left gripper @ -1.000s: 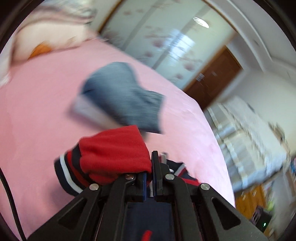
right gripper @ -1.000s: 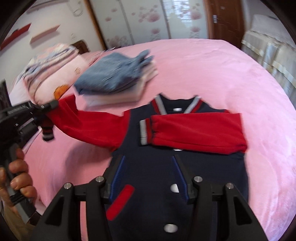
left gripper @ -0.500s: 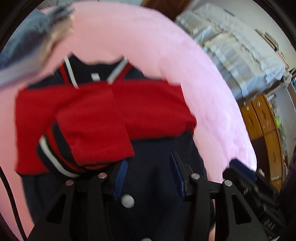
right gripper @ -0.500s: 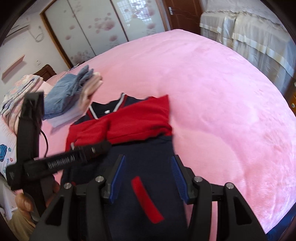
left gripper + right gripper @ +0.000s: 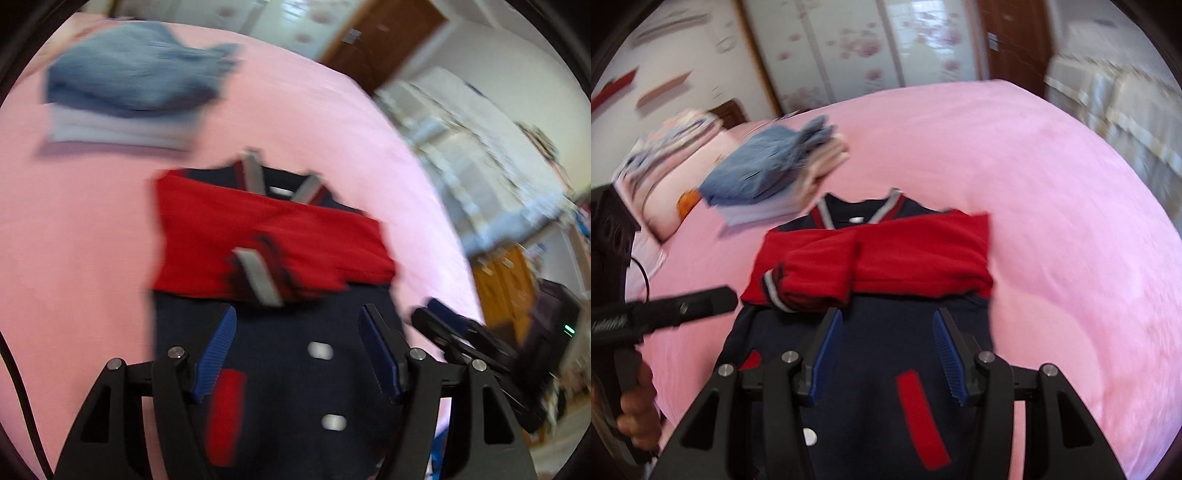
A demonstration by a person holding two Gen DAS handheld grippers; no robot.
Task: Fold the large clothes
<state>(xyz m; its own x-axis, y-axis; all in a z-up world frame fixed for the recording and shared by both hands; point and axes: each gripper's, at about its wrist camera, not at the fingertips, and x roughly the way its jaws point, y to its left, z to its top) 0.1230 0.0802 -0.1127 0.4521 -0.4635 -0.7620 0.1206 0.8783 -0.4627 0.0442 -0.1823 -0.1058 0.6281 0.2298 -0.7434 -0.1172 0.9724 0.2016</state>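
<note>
Released, red sleeve point(image 5: 207, 236) lies across jacket point(image 5: 886, 354); left gripper point(image 5: 299, 347) gapes.

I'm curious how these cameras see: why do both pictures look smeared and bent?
Left wrist view: motion blur smears the jacket and folded pile; the fingers stay sharp. Right wrist view: milder blur, wardrobe doors glare, and the fisheye lens bows the pink bed.

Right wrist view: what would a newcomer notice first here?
The jacket in the middle of the pink bed, its two red sleeves folded across the dark chest. Behind it, to the left, sits a stack of folded clothes. The right hand-held gripper hangs open above the jacket's lower front.
</note>
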